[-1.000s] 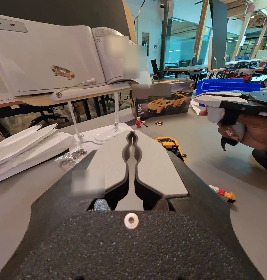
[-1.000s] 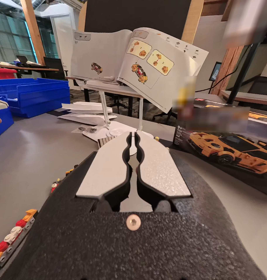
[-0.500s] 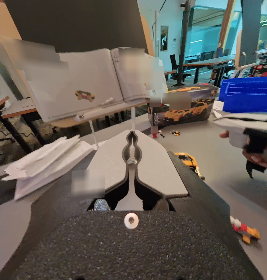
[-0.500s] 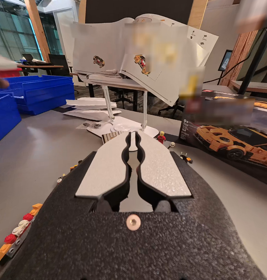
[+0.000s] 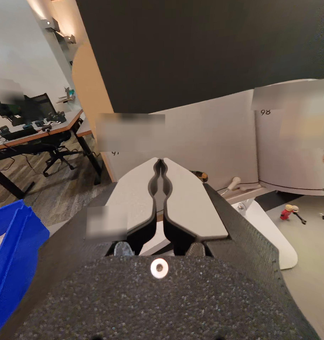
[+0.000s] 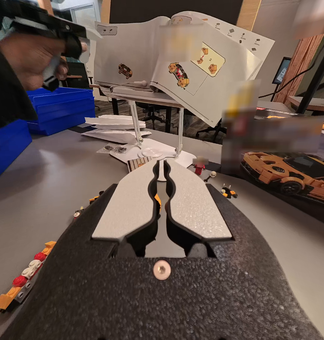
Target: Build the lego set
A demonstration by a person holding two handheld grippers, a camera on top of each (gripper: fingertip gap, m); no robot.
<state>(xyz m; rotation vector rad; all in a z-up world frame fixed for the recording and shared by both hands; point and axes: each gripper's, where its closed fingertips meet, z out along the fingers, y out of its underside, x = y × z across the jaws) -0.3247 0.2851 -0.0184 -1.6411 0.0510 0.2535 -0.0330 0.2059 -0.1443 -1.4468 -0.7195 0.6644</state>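
Note:
The open instruction booklet [image 6: 139,55] rests on a white stand [image 6: 157,150]. My left gripper [image 5: 160,161] is shut and empty, raised in the air with its tips close before the booklet's left page [image 5: 203,132]. It also shows in the right wrist view [image 6: 91,35], held by a hand at the upper left. My right gripper [image 6: 161,162] is shut, low over the grey table [image 6: 56,174]. The part-built orange car [image 6: 94,198] lies under it, mostly hidden. A strip of orange, red and white bricks [image 6: 23,276] lies at the lower left.
The set's box [image 6: 286,174] stands at the right. A red minifigure [image 6: 200,167], a small black and orange piece [image 6: 228,192], a sticker sheet [image 6: 139,161] and a parts bag [image 6: 115,149] lie near the stand. White paper bags [image 6: 117,128] and blue bins [image 6: 61,108] are at the left. Tip to tip, the grippers are about 35 cm apart.
My left gripper has risen and swung left, up to the booklet's left page. My right gripper has drawn back a little over the car. Both stay shut.

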